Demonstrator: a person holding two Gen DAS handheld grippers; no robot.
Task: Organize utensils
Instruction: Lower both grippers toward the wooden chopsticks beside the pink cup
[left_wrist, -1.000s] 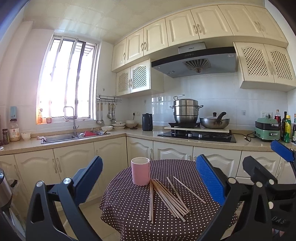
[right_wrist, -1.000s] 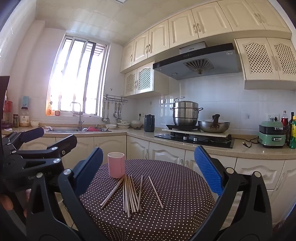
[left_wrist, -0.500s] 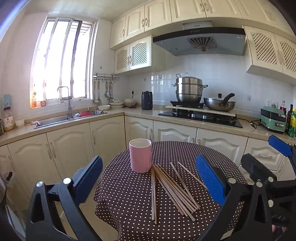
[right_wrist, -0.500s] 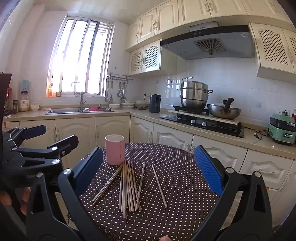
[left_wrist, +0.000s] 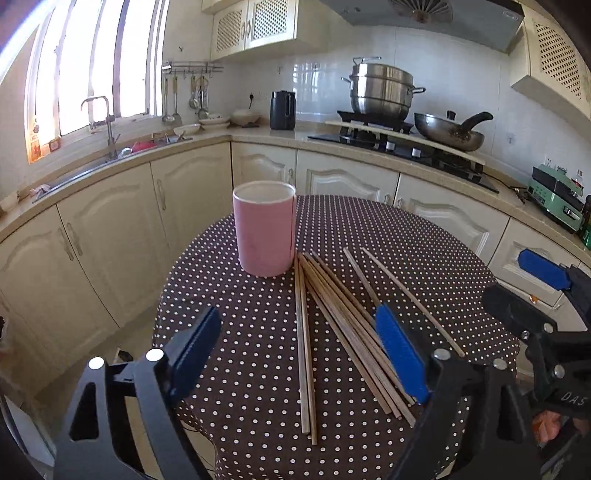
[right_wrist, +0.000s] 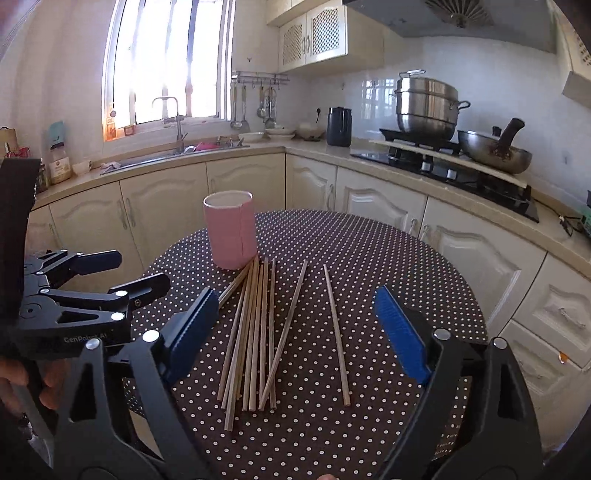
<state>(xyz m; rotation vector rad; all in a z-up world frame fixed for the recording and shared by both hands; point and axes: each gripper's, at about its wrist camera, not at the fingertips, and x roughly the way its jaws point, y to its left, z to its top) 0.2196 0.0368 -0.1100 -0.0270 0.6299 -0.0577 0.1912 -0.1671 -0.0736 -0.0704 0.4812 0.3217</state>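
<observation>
A pink cup (left_wrist: 264, 232) (right_wrist: 229, 232) stands upright on a round table with a brown polka-dot cloth (left_wrist: 406, 236) (right_wrist: 369, 251). Several wooden chopsticks (left_wrist: 301, 332) (right_wrist: 255, 332) lie loose on the cloth, fanned out from the cup's base. My left gripper (left_wrist: 297, 343) hovers over their near ends. Its jaws are closing, and no pad touches anything. My right gripper (right_wrist: 295, 321) hangs above the same pile, jaws also closing on nothing. Each wrist view shows the other gripper at its edge, the right gripper (left_wrist: 543, 273) and the left gripper (right_wrist: 110, 273).
Cream cabinets and a counter wrap behind the table. A sink (right_wrist: 177, 155) sits under the window. A black kettle (left_wrist: 282, 110), a steel pot (left_wrist: 382, 88) and a wok (left_wrist: 448, 131) on the stove stand farther back. A green appliance (left_wrist: 557, 192) is at far right.
Both grippers have come forward and down towards the table and tilted downward, so the cup and chopsticks look larger. Both pairs of jaws have narrowed slightly.
</observation>
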